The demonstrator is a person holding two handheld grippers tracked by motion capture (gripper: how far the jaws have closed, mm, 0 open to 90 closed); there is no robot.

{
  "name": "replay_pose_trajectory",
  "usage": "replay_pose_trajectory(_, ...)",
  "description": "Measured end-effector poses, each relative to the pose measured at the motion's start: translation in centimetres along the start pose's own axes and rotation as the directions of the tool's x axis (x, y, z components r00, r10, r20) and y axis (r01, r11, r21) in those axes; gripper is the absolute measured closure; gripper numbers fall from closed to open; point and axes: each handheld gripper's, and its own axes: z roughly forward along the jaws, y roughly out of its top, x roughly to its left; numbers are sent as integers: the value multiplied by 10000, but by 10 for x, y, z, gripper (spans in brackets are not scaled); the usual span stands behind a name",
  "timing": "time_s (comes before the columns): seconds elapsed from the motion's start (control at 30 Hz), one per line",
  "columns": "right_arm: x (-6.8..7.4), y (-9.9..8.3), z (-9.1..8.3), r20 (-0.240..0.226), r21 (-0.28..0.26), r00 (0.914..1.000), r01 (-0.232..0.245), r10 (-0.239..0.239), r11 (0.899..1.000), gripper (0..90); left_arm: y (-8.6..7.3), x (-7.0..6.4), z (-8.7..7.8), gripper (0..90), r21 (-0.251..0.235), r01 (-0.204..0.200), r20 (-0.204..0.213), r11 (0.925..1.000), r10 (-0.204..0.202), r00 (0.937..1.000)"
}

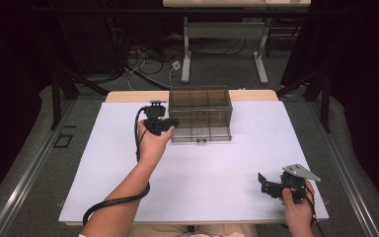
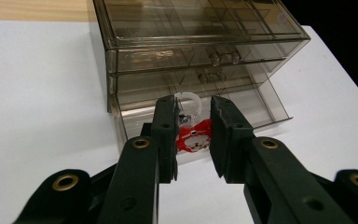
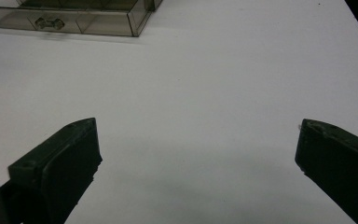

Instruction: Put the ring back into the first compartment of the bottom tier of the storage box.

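Tongs in both hands worked a white table (image 1: pixel 217 173) where a smoky plastic drawer box (image 1: pixel 200 114) stood toward the far edge. We saw the left tongs (image 2: pixel 193 135) at the box's near left corner, their jaws partly spread, a gap showing between them. In that gap, seen in the left gripper view, sat a small red-and-white trinket (image 2: pixel 193 136) with a clear plastic hook (image 2: pixel 189 99) on top, just in front of the open bottom drawer (image 2: pixel 261 109); we could not tell whether the jaws touched it or whether it lay in the drawer or before it. The left hand (image 1: pixel 153 143) reached in from the near side, its cable (image 1: pixel 113 202) looping back along the forearm. The right tongs (image 1: pixel 271 185) hovered well apart from the box, low over the near right part of the table, jaws spread wide over bare white surface. From the right gripper view, the drawer's front with its handle (image 3: pixel 50 22) lay far ahead and to the left.
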Motion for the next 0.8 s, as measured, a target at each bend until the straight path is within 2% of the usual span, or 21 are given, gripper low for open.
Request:
replay_pose_trajectory(0.37, 0, 0, 0, 0, 7, 10000, -28, 28, 10000, 0, 4, 0, 11, 721, 1, 160, -206, 9999, -160, 9997)
replay_pose_trajectory(0.6, 0, 0, 0, -21, -3, 10000, -8, 8, 10000, 0, 4, 1, 18, 721, 57, 445, -95, 9990, -445, 9990)
replay_pose_trajectory(0.8, 0, 0, 0, -45, 16, 10000, 5, -5, 10000, 0, 3, 2, 25, 720, 118, 363, -102, 9993, -362, 9993)
